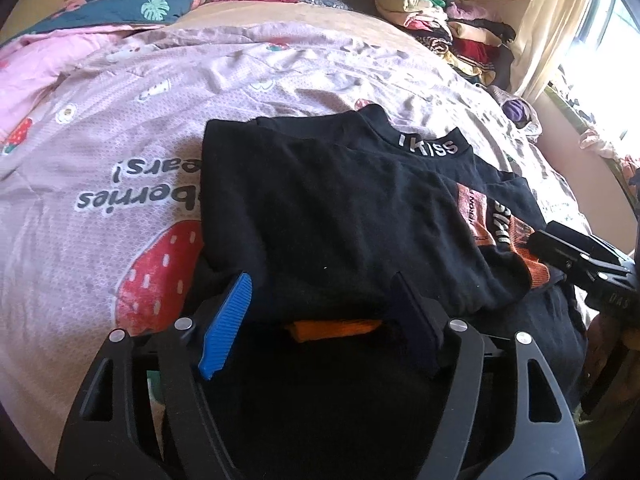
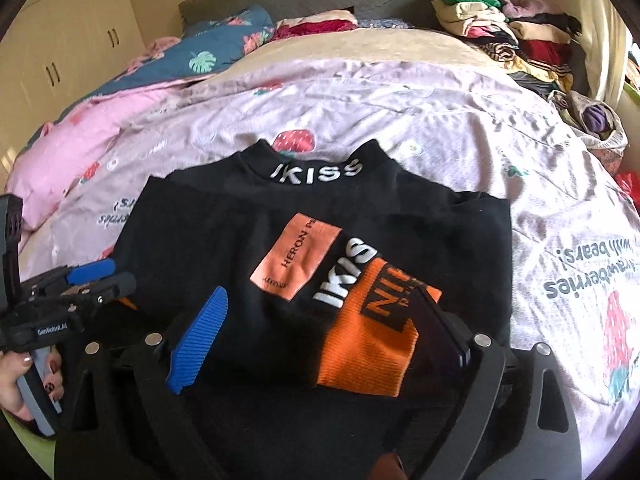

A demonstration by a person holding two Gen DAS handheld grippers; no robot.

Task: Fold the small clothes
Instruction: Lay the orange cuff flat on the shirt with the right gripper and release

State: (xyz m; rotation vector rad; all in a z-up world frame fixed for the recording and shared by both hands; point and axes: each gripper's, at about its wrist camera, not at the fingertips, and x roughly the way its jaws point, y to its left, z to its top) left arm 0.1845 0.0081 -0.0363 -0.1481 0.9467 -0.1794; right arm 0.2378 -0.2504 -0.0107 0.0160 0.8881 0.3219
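A small black top (image 1: 340,208) with "IKISS" on the collar lies folded on the bed, sleeves folded over its front; orange cuffs and a salmon patch (image 2: 296,256) show in the right wrist view (image 2: 280,216). My left gripper (image 1: 324,312) is open, its blue finger (image 1: 226,324) and dark finger spread over the top's near edge, holding nothing. My right gripper (image 2: 320,320) is open over the orange cuff (image 2: 372,340), holding nothing. The left gripper also shows at the left of the right wrist view (image 2: 96,276), and the right gripper at the right of the left wrist view (image 1: 576,256).
The bed has a pink strawberry-print cover (image 1: 140,140). A stack of folded clothes (image 2: 516,36) stands at the far right corner. A blue floral quilt (image 2: 216,52) and pink bedding (image 2: 80,136) lie at the far left. A cupboard (image 2: 72,36) stands behind.
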